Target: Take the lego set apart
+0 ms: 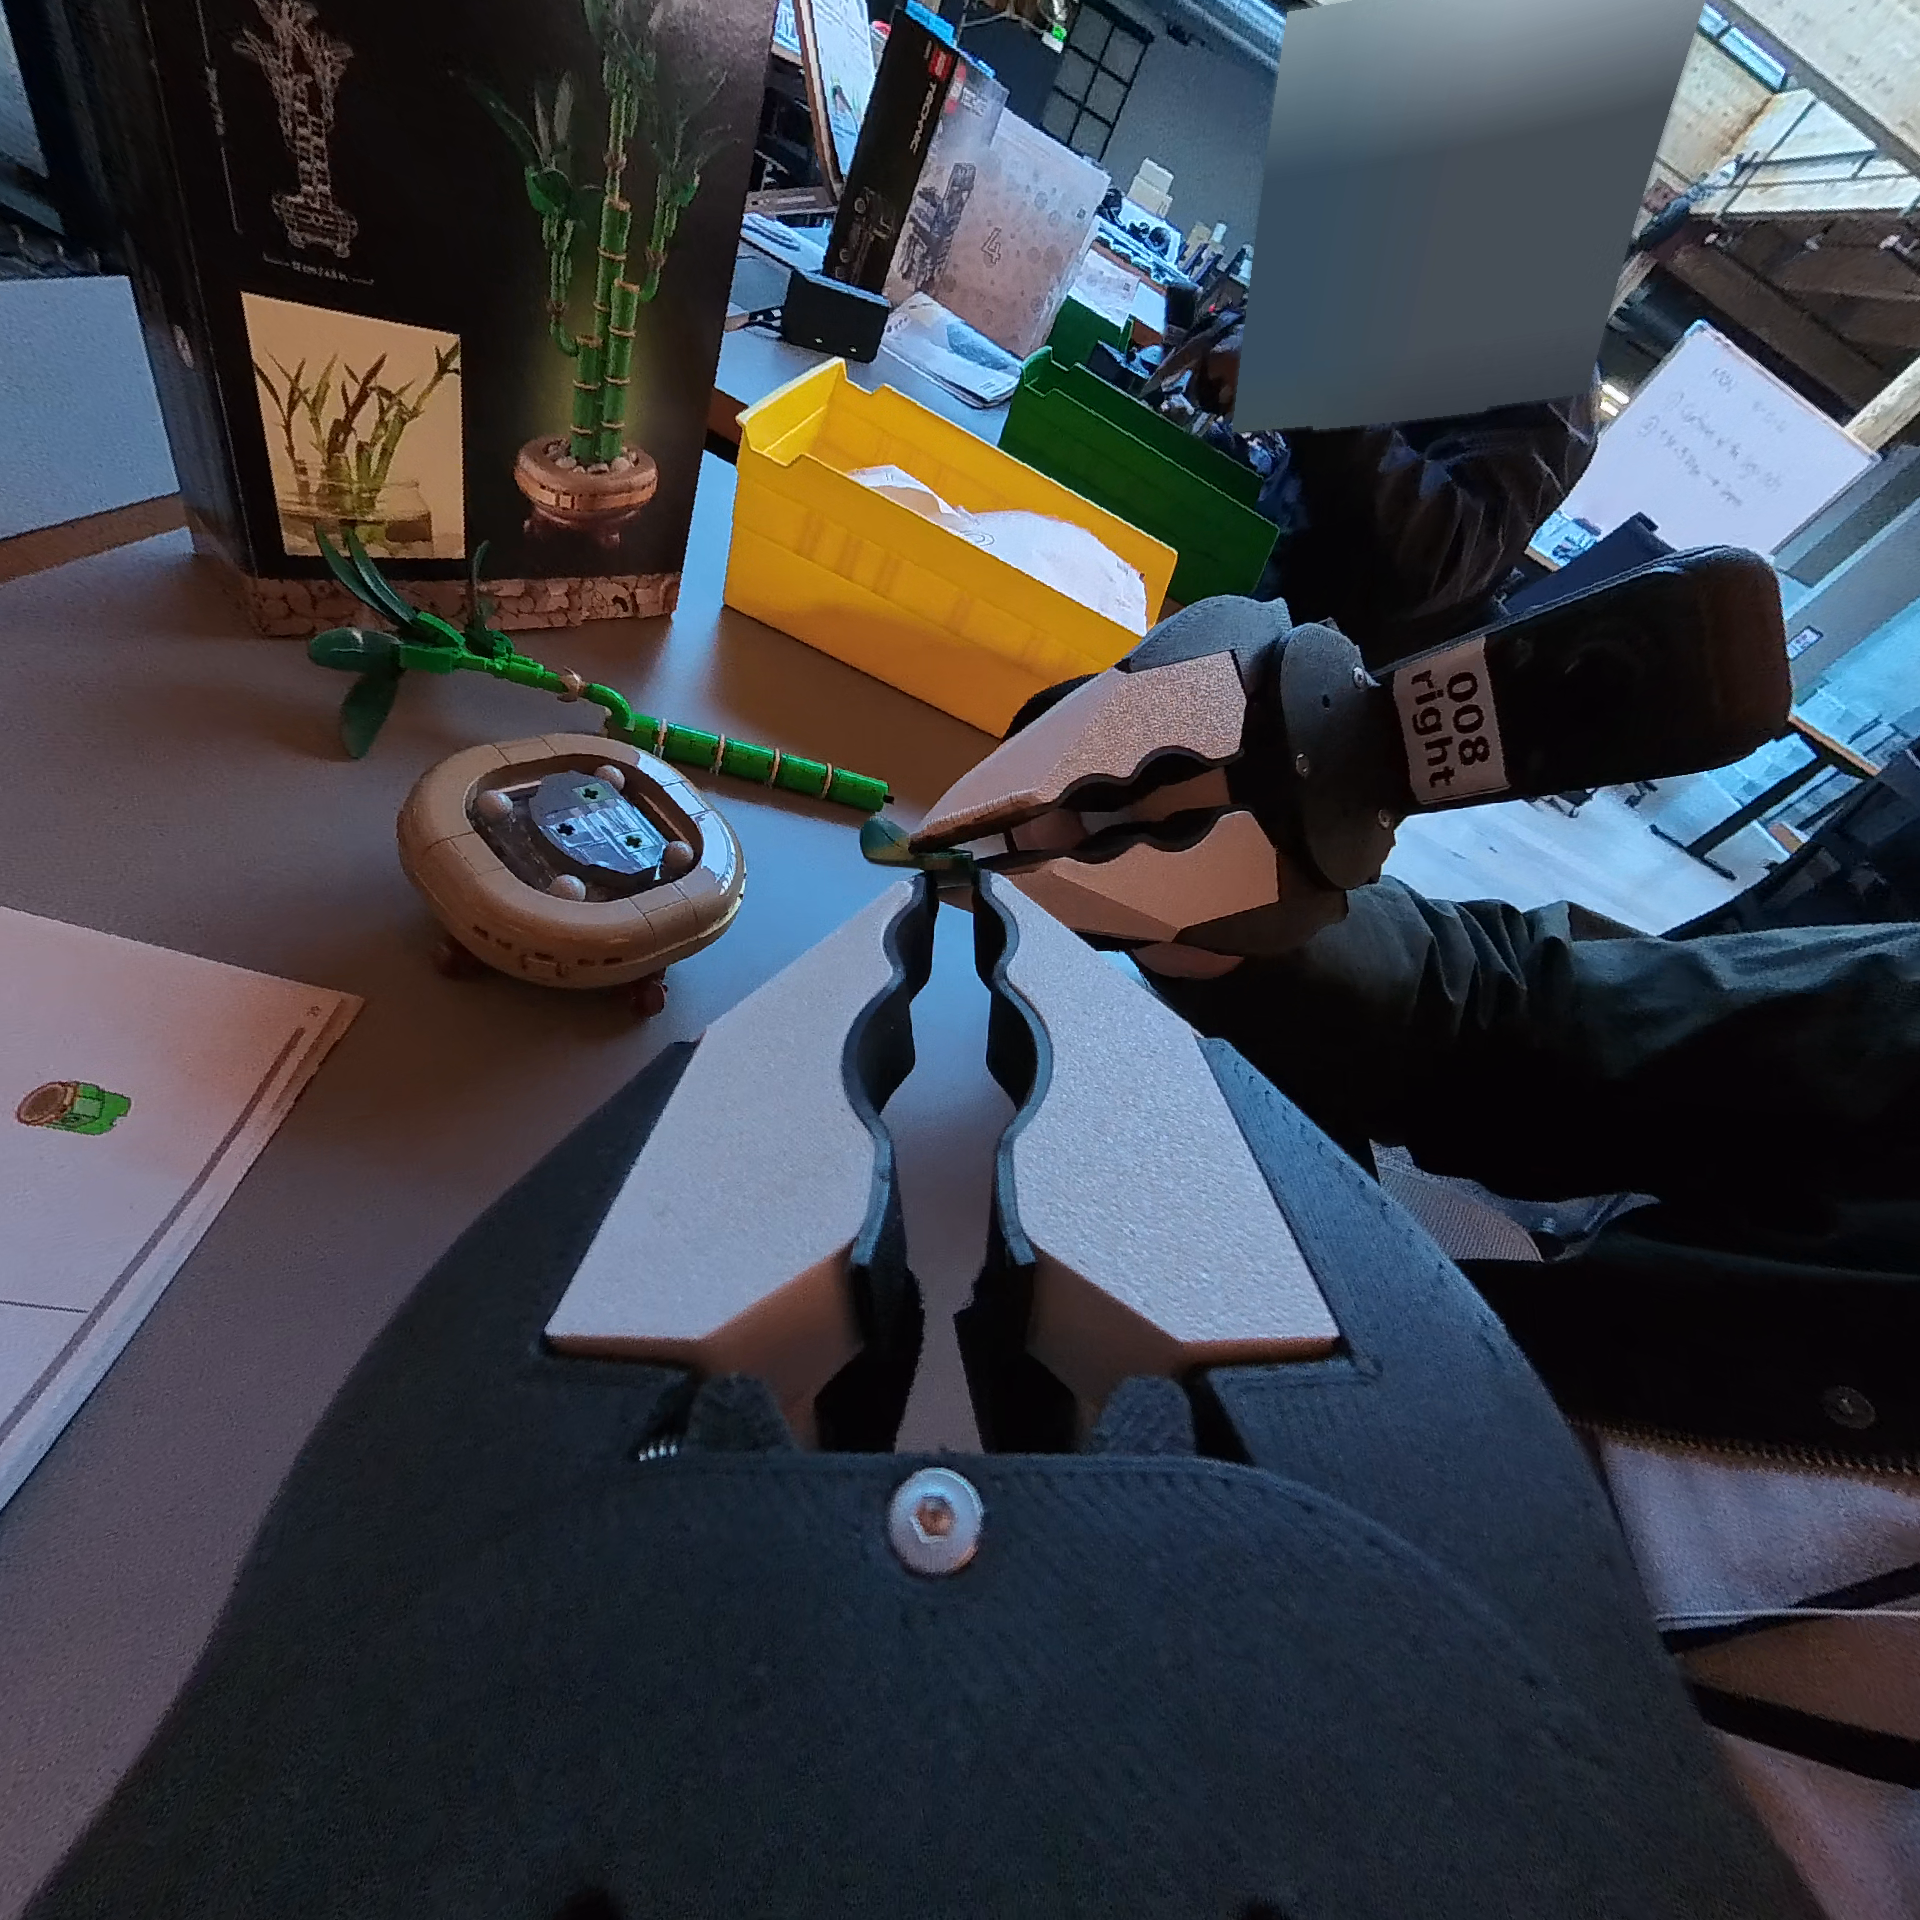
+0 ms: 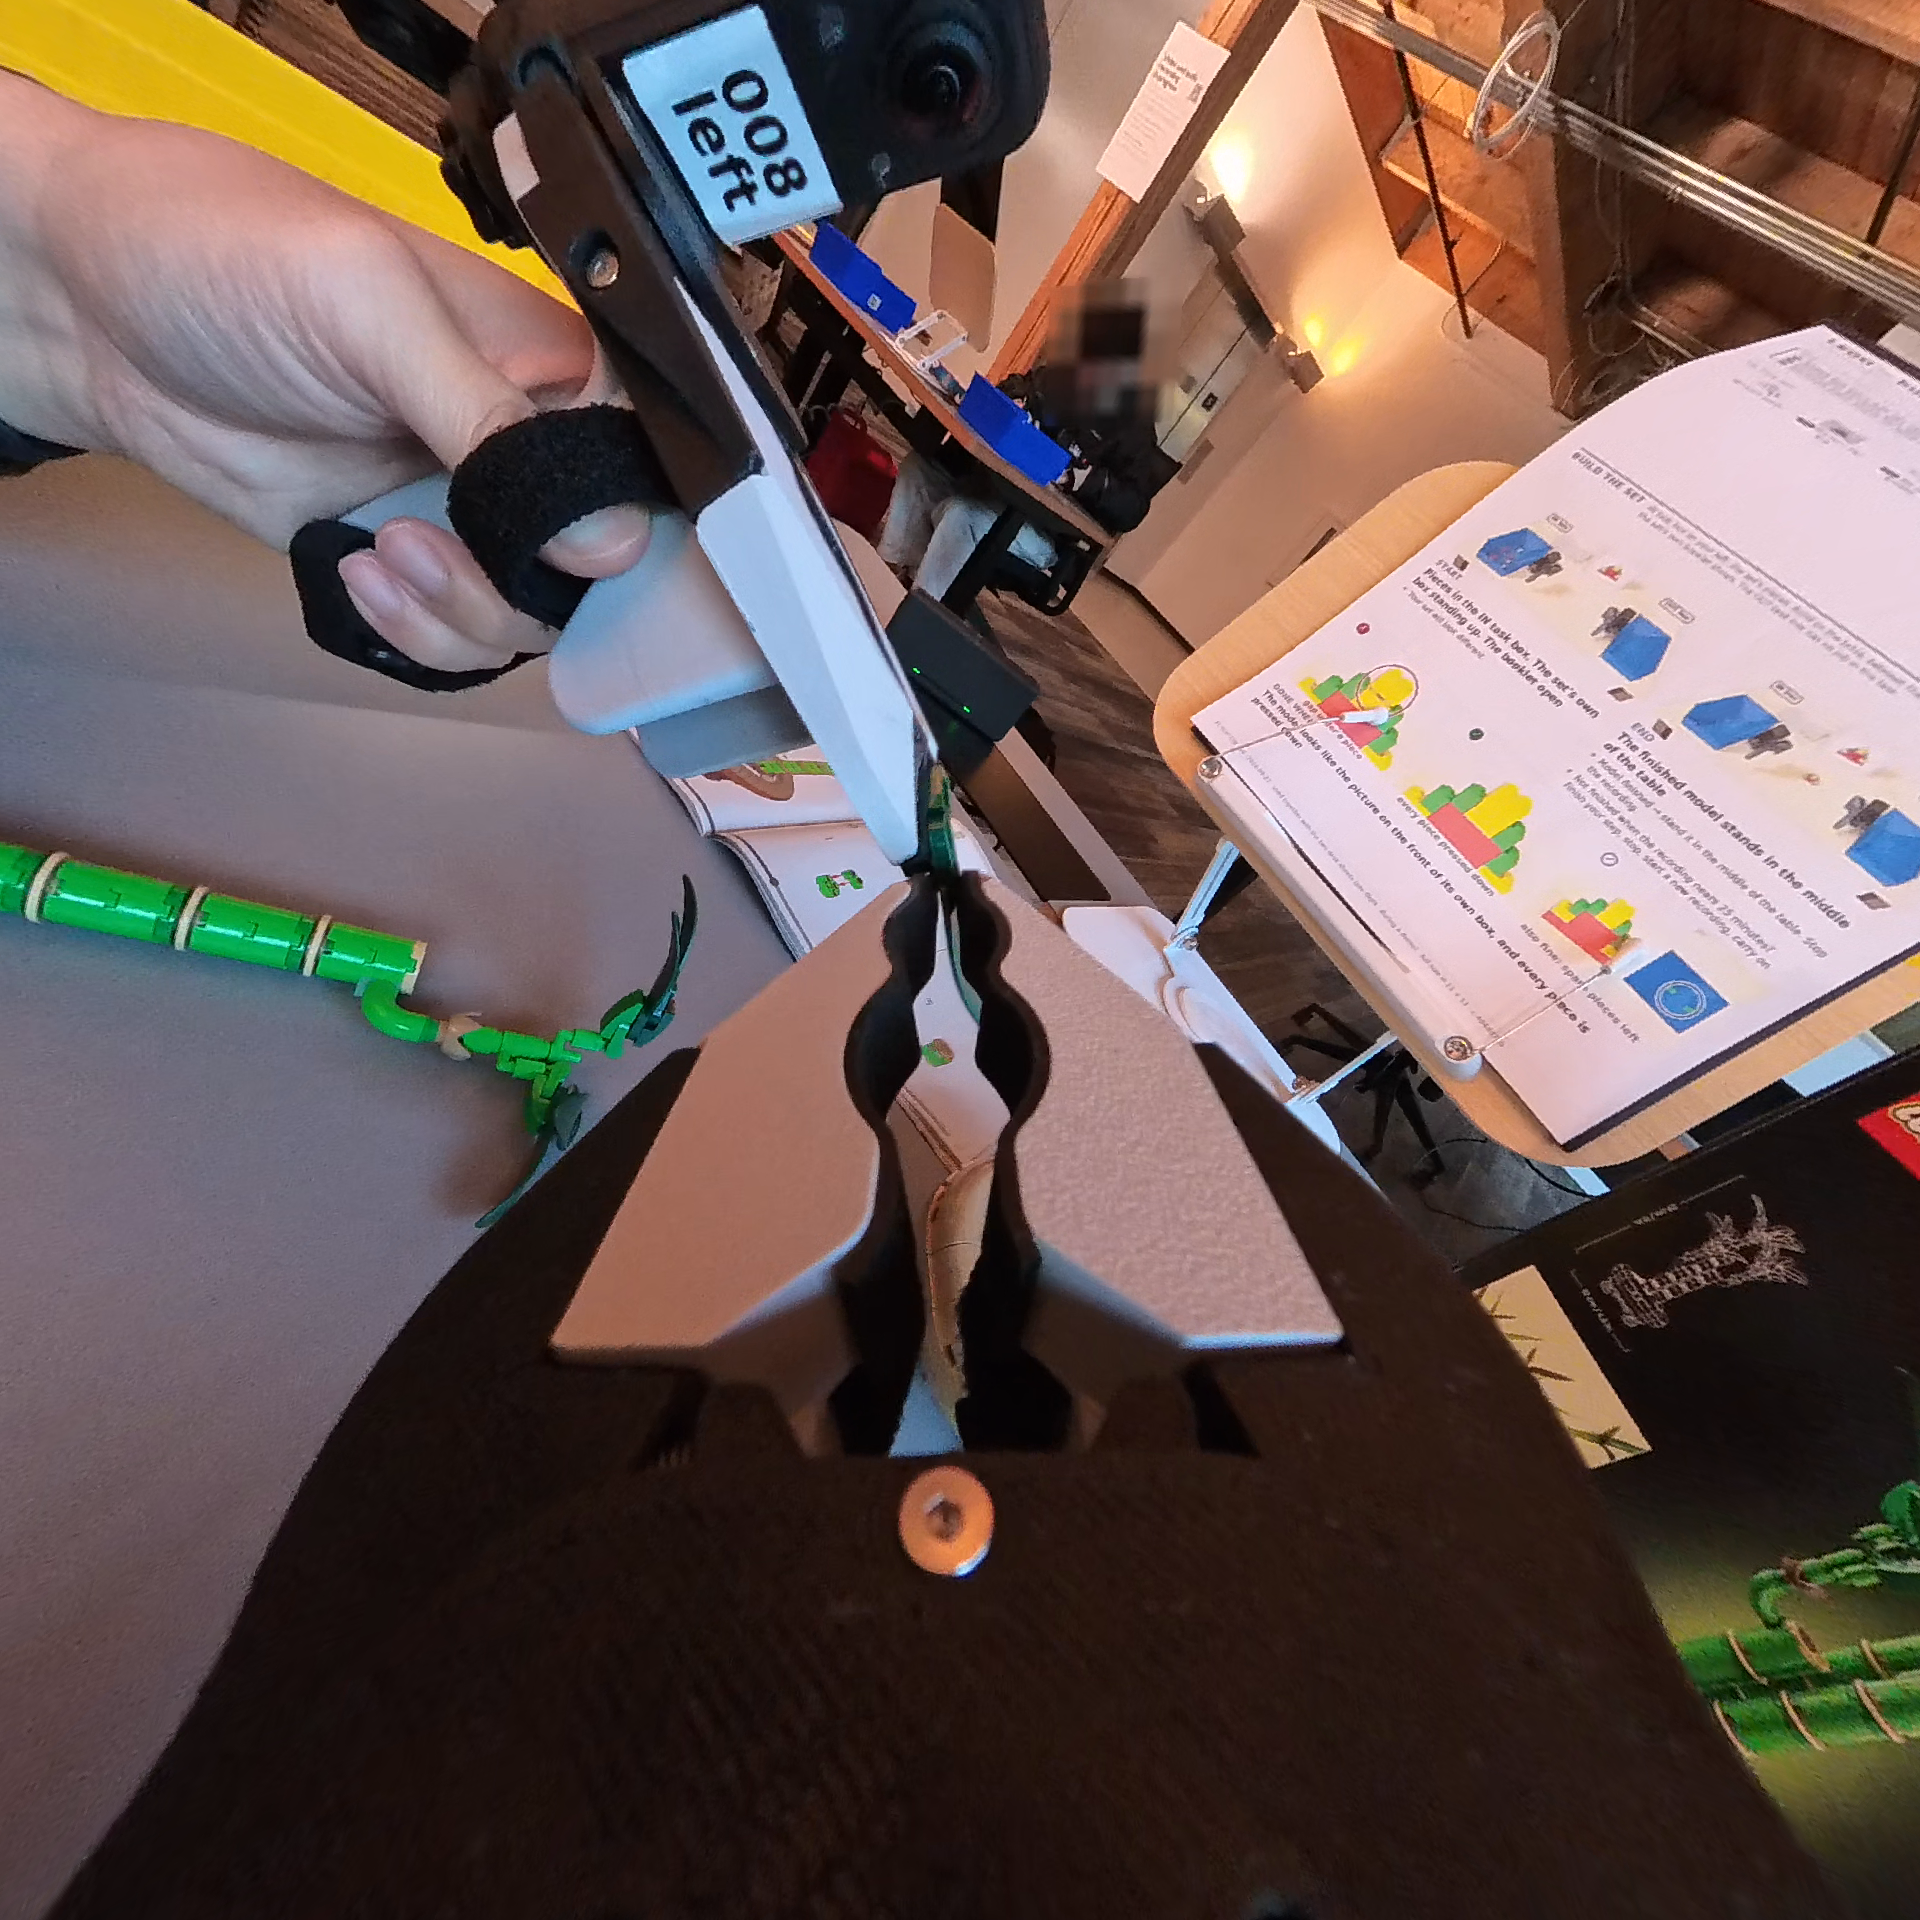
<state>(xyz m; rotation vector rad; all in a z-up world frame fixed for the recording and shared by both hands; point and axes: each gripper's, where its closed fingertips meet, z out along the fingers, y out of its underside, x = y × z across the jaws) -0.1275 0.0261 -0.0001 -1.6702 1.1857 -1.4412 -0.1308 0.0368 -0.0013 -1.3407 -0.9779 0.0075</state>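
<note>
Right at the tips of my left fingers (image 1: pixel 954 883) sits the small dark-green lego leaf piece (image 1: pixel 914 844), held up off the desk between both tools. My left fingers are drawn nearly together on its near end, and my right fingers (image 2: pixel 940 894) are closed on the same piece from the other side, so the two pairs meet tip to tip with the piece bridging them. In the left wrist view its long axis lies crosswise to my left fingers, pointing left past the right tool's tip; in the right wrist view it runs on ahead, roughly in line with my right fingers. Neither hand is nearer, since both already grip it, so I judge the split should come from pulling the two apart along that axis. Beyond and to the left, well apart on the grey desk (image 1: pixel 208 790), lie the green segmented lego bamboo stalk (image 1: pixel 748 758) and the tan rounded lego pot base (image 1: pixel 571 862).
</note>
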